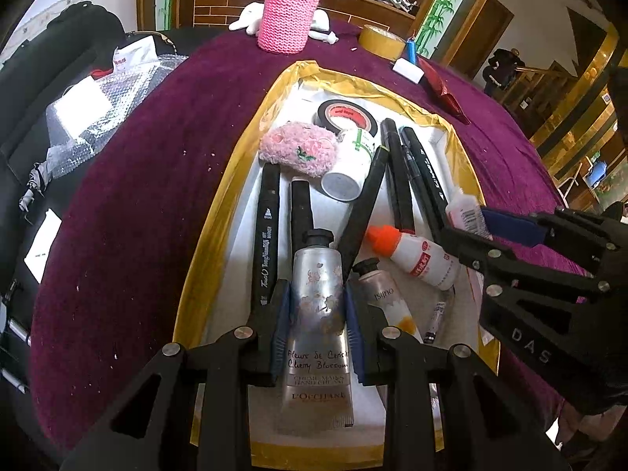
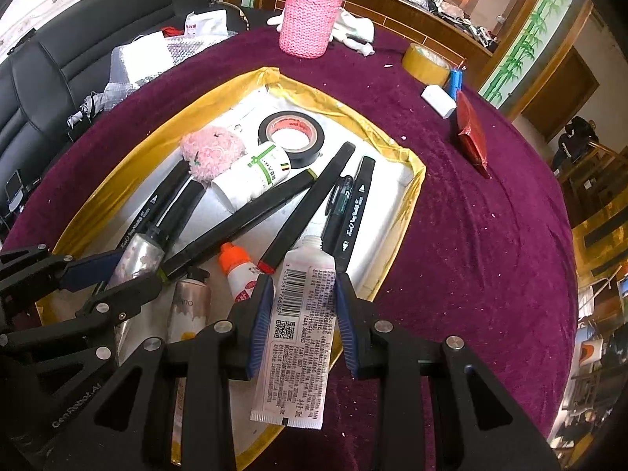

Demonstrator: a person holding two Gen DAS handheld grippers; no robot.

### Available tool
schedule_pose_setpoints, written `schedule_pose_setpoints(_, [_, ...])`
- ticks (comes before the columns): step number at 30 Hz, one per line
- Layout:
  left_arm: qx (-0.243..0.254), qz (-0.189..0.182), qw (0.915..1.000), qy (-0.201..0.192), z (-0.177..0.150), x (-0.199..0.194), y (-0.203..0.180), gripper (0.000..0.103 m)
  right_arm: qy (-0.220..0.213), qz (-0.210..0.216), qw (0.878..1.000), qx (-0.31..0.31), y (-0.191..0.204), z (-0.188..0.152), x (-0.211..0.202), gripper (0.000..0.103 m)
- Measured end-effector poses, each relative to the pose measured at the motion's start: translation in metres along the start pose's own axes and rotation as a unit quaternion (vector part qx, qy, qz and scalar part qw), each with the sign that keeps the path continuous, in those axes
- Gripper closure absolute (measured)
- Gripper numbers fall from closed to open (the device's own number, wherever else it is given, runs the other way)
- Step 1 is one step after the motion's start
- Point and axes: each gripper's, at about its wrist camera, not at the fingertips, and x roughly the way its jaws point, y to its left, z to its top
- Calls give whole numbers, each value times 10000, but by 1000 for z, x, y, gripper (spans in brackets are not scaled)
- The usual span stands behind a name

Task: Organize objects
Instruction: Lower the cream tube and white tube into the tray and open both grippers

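We count five black markers point(image 2: 302, 212), three tubes, two small bottles and one tape roll point(image 2: 290, 137) over the gold tray point(image 1: 219, 212). Left gripper point(image 1: 318, 314) jaws clamp the silver tube point(image 1: 318, 337) at lower centre; right gripper point(image 2: 302, 310) jaws clamp the white tube point(image 2: 298, 337).

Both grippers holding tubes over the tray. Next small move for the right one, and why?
Probably lower the right gripper a little further and release. Its pads are clamped on the white barcode tube, which hangs over the near right corner of the gold-rimmed tray, partly past the rim. Nudging it inward toward the markers first should keep it from landing on the purple cloth.
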Motion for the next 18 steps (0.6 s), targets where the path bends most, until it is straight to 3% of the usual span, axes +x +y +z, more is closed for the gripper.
schedule_pose_setpoints(9, [-241,1,9997,44,1,5,4,76,104,310,9994,134,-4,4,10,72])
schedule_pose_setpoints(12, [-349,20,9994,-57,1,-1,3,67,253,937,9943,448,-18,4,12,59])
schedule_pose_setpoints(14, [-426,88,9989,-166,0,-8,1,59,246,1400,9871,734,-30,1,9,57])
schedule_pose_setpoints(18, [-543,343,9971,-416,-2,-28,-5,58,80,1859,9783,909,-47,-2,-5,55])
